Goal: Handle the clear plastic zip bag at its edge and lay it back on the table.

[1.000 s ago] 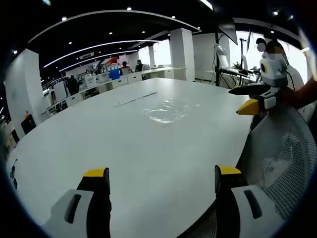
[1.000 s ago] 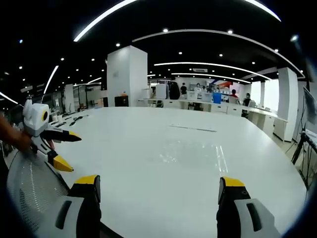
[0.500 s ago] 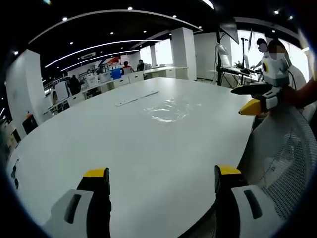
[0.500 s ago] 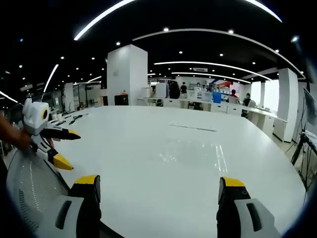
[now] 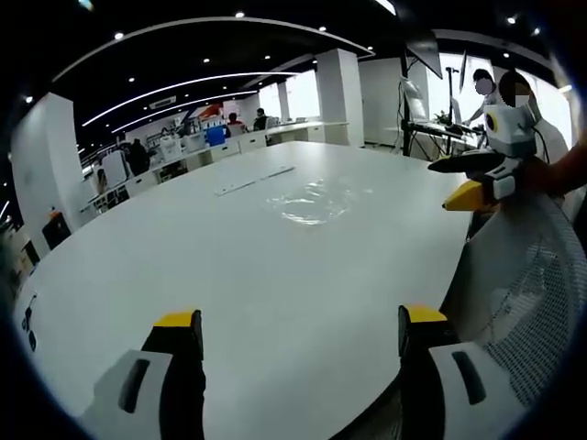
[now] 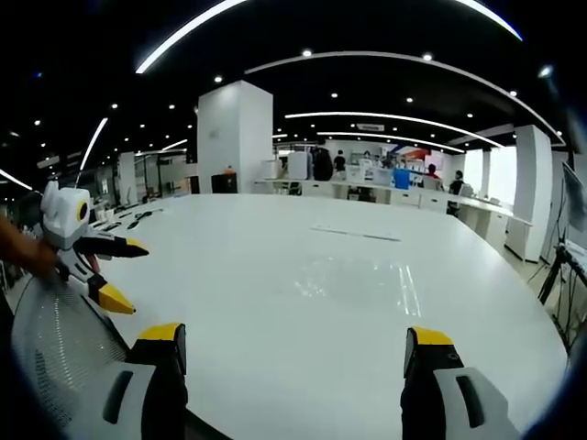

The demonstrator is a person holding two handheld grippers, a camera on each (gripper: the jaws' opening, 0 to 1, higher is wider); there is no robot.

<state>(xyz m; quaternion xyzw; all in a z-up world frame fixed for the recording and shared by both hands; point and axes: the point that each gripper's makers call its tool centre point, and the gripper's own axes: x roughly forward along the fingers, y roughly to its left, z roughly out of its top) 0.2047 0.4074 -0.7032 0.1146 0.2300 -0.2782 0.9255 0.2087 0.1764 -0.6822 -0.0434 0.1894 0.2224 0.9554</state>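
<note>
- While both grippers are hanging back at the near edge of the table, I am judging the task as not yet begun: nothing is gripped, and the reach, the pinch at the bag's edge and the lay-down are all still ahead.
- Nearest me, the left gripper is showing its yellow-tipped black jaws standing well apart with nothing between them; the right gripper is doing the same over the near edge.
- Beside the near edge, a chair back of pale woven mesh is curving up on the right of the left gripper view.
- Further out, the tabletop is reading as a smooth, glossy white slab with a rounded outline, throwing back the ceiling lights.
- Towards the far middle of it, the clear plastic zip bag is lying flat and slightly crumpled, well apart from both grippers; its thin film is catching glints, so I am expecting it to be limp and slippery to pinch.
- Beyond the bag, a thin pale strip is lying on the table.
</note>
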